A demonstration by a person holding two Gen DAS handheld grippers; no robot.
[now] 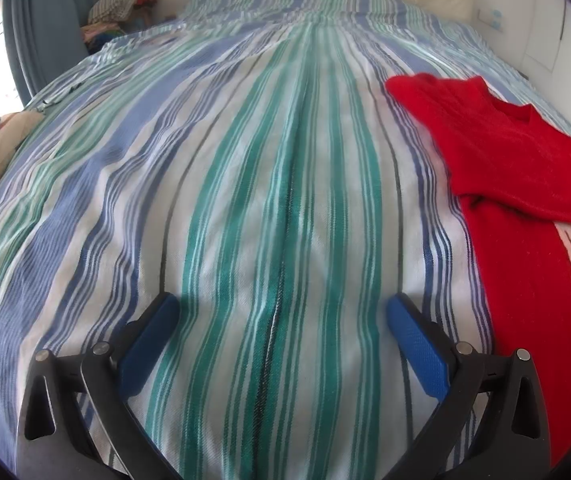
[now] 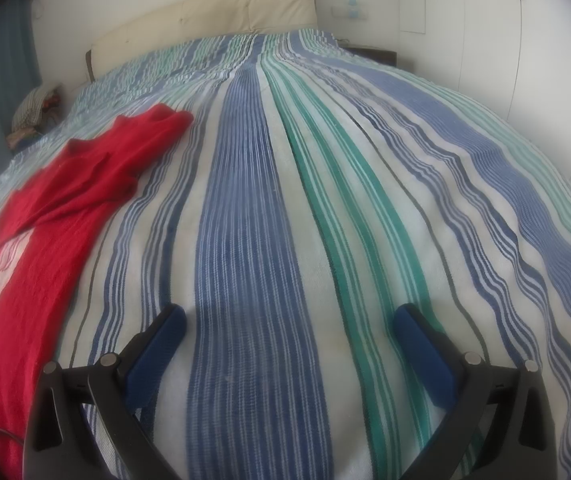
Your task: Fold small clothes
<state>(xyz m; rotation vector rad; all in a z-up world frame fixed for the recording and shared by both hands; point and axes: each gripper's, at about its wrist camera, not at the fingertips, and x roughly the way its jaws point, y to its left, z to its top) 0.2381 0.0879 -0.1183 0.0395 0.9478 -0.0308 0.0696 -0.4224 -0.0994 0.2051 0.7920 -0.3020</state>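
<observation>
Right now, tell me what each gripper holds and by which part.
Nothing is held. The left gripper and right gripper both have their jaws open over the striped bedspread; the red garment lies untouched.

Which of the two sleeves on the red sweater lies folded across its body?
The sleeve on the sweater's left in the right wrist view covers its chest; the other sleeve stretches out over the striped bedspread.
</observation>
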